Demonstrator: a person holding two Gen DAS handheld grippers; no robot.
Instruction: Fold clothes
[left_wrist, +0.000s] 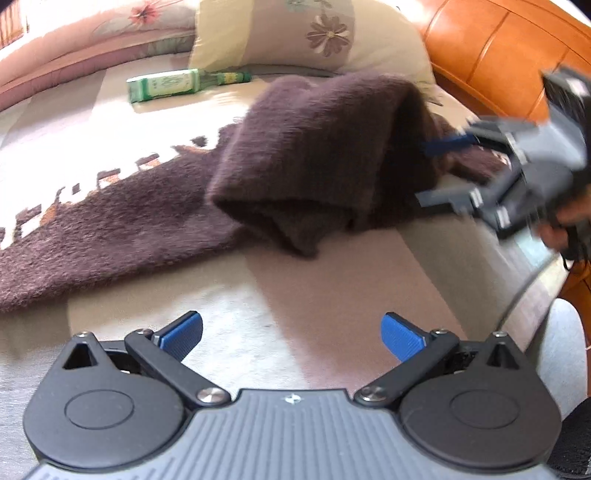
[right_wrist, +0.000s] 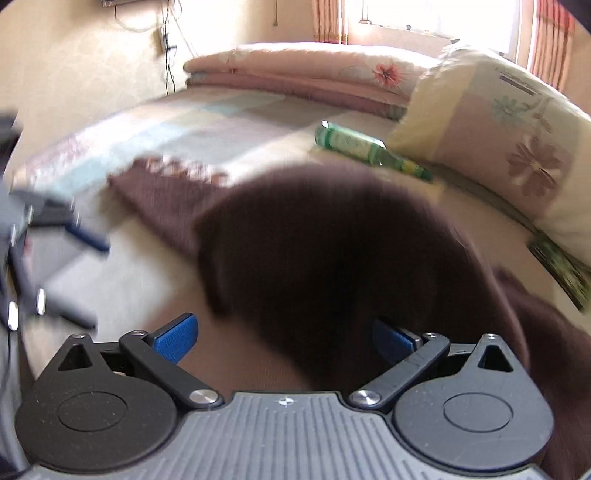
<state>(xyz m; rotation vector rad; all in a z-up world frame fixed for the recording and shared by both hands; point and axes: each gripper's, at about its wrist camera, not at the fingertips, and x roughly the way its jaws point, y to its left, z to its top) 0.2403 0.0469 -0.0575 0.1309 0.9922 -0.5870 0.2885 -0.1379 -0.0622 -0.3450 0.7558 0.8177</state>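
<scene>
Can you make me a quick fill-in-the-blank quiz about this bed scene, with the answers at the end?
1. The sweater being folded is dark ____ in colour.
2. The left gripper holds nothing; its jaws are ____.
3. The bottle lying on the bed beside the pillow is ____ in colour.
4. The pillow is printed with ____.

Missing words: brown; open; green; flowers

Left wrist view: low over bed (left_wrist: 332, 280), facing headboard (left_wrist: 498, 48). Right wrist view: close behind the purple sweater (right_wrist: 332, 236), facing window (right_wrist: 436, 14). Shared: sweater, green bottle (left_wrist: 166, 85), floral pillow (right_wrist: 509, 122).
</scene>
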